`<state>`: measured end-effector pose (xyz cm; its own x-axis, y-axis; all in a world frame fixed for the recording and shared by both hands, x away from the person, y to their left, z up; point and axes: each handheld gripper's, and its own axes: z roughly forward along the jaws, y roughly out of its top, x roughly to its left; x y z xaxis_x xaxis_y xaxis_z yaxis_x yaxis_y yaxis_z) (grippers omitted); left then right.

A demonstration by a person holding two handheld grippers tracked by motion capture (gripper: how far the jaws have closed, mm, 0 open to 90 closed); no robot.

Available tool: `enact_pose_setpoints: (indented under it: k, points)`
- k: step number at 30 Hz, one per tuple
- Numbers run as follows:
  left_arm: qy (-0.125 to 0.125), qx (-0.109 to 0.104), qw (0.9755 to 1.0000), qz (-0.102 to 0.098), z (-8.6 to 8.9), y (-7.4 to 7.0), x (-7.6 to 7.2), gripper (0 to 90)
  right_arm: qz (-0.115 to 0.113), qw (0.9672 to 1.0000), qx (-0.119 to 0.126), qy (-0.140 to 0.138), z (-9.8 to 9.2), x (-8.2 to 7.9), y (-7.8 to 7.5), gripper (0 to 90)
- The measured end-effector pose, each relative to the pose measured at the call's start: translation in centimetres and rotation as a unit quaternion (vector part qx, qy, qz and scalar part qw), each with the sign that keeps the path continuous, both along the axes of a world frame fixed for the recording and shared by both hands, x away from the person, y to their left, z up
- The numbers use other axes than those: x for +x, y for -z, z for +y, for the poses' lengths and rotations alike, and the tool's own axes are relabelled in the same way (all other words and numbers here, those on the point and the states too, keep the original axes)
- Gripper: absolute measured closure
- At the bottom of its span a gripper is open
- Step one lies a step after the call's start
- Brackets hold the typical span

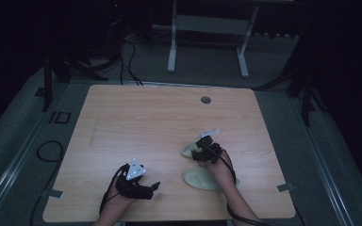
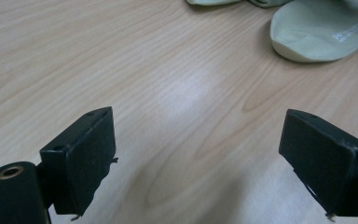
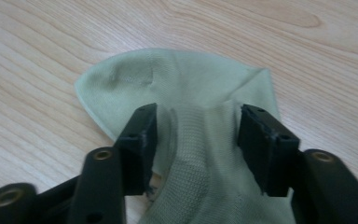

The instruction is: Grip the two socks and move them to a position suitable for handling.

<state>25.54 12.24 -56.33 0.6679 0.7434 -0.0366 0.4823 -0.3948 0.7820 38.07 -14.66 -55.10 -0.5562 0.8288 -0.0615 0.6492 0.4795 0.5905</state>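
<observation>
A person works two claws over a light wooden surface [image 1: 136, 117] in a dim room. The left claw [image 1: 147, 189] rests near the front edge, left of centre, its jaws spread wide with only bare wood between them in the left gripper view [image 2: 198, 154]. The right claw [image 1: 199, 154] sits farther in and to the right, over a pale green sock [image 1: 187, 149]. In the right gripper view the right claw [image 3: 193, 135] has a jaw on either side of a raised fold of that sock [image 3: 177, 88]; the jaws stand partly apart and the cloth bunches up between them, with the sock's rounded end lying flat on the wood beyond. A second sock [image 1: 199, 179] lies just near of the first, beside the person's right forearm, and shows at the top right of the left gripper view [image 2: 317, 35] with a small white printed label. A grey round grommet [image 1: 205, 100] sits near the far edge.
</observation>
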Motion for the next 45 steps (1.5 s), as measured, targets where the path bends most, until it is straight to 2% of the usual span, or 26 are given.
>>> enact_pose_setpoints:
  k: [2,5,7,8,10,11,12,13,14,16,17,18,19,21,22,25,27,30,31,32,34,36,39,45]
  points:
    - [0.005,0.004,1.0,0.002,-0.5,-0.2,0.6,10.7,0.015,0.9998,0.013,-0.004,0.0,0.2,-0.1,38.6]
    - [0.026,0.016,0.9995,-0.003,-1.8,-0.8,2.1,11.0,0.019,0.9995,0.025,-0.003,-0.4,0.3,-0.6,38.1]
    - [0.028,0.021,0.9994,-0.008,-2.2,-1.0,2.4,15.1,0.017,0.9992,0.037,-0.002,-0.8,0.2,-1.1,38.4]
    - [0.038,0.032,0.9986,-0.015,-3.1,-1.5,3.3,15.1,0.014,0.999,0.041,-0.001,-0.9,0.0,-1.3,39.8]
    - [0.043,0.036,0.9982,-0.02,-3.5,-1.7,3.6,17.8,0.011,0.999,0.044,-0.006,-1.2,-0.3,-1.8,44.7]
    - [0.048,0.042,0.9975,-0.033,-4.4,-2.1,4.5,20.7,0.008,0.9989,0.046,-0.009,-1.3,-0.6,-2.1,49.4]
    - [0.048,0.042,0.9975,-0.033,-4.4,-2.1,4.5,23.1,0.006,0.9988,0.046,-0.012,-1.4,-0.8,-2.3,54.8]
    - [0.056,0.037,0.997,-0.04,-4.9,-2.4,4.9,23.1,0.006,0.9988,0.046,-0.012,-1.4,-0.8,-2.3,54.8]
    - [0.064,0.037,0.9955,-0.06,-5.8,-2.8,5.6,41.2,0.008,0.999,0.039,-0.021,-1.4,-1.2,-2.5,61.2]
    - [0.067,0.041,0.9952,-0.059,-6.2,-3.0,6.0,60.2,0.01,0.9989,0.034,-0.03,-1.4,-1.5,-2.4,63.9]
    - [0.076,0.041,0.9946,-0.058,-7.2,-3.1,6.9,66.6,0.011,0.9988,0.034,-0.033,-1.5,-1.6,-2.4,64.0]
    - [0.076,0.041,0.9946,-0.058,-7.2,-3.1,6.9,71.2,0.012,0.9988,0.032,-0.036,-1.5,-1.8,-2.3,63.7]
    - [0.081,0.053,0.9939,-0.053,-8.4,-3.0,7.7,75.2,0.013,0.9988,0.03,-0.037,-1.5,-1.9,-2.1,62.6]
    - [0.083,0.069,0.9927,-0.053,-9.5,-2.6,8.4,79.1,0.016,0.9988,0.027,-0.037,-1.6,-1.9,-1.7,59.6]
    - [0.083,0.069,0.9927,-0.053,-9.5,-2.6,8.4,81.0,0.017,0.9988,0.026,-0.037,-1.7,-2.0,-1.4,58.3]
    - [0.077,0.092,0.9921,-0.038,-10.9,-1.6,9.7,83.9,0.021,0.9988,0.031,-0.033,-1.9,-2.0,-1.1,58.3]
    - [0.07,0.102,0.9917,-0.037,-11.4,-1.0,10.1,87.8,0.022,0.9989,0.025,-0.032,-2.0,-2.0,-0.7,59.0]
    - [0.074,0.134,0.9878,-0.031,-12.0,-0.1,10.5,88.9,0.021,0.999,0.023,-0.032,-2.0,-2.2,-0.3,62.0]
    - [0.073,0.133,0.9879,-0.033,-12.1,-0.1,10.6,88.9,0.021,0.999,0.02,-0.033,-1.9,-2.2,-0.2,62.3]
    - [0.067,0.125,0.9895,-0.027,-12.0,-0.1,10.8,88.9,0.017,0.9991,0.017,-0.035,-1.8,-2.3,-0.2,64.1]
    - [0.065,0.121,0.9902,-0.024,-11.9,-0.1,11.0,89.0,0.014,0.9992,0.015,-0.035,-1.8,-2.3,-0.1,69.7]
    - [0.062,0.121,0.9904,-0.027,-11.8,0.0,11.1,89.0,0.012,0.9992,0.009,-0.037,-1.7,-2.4,-0.2,81.5]
    - [0.06,0.114,0.9913,-0.028,-11.6,0.1,11.1,89.2,0.014,0.9993,0.012,-0.033,-1.8,-2.3,-0.5,83.8]
    - [0.061,0.11,0.9917,-0.03,-11.5,0.2,11.1,89.2,0.007,0.9989,0.042,-0.02,-3.7,-2.3,-2.4,83.7]
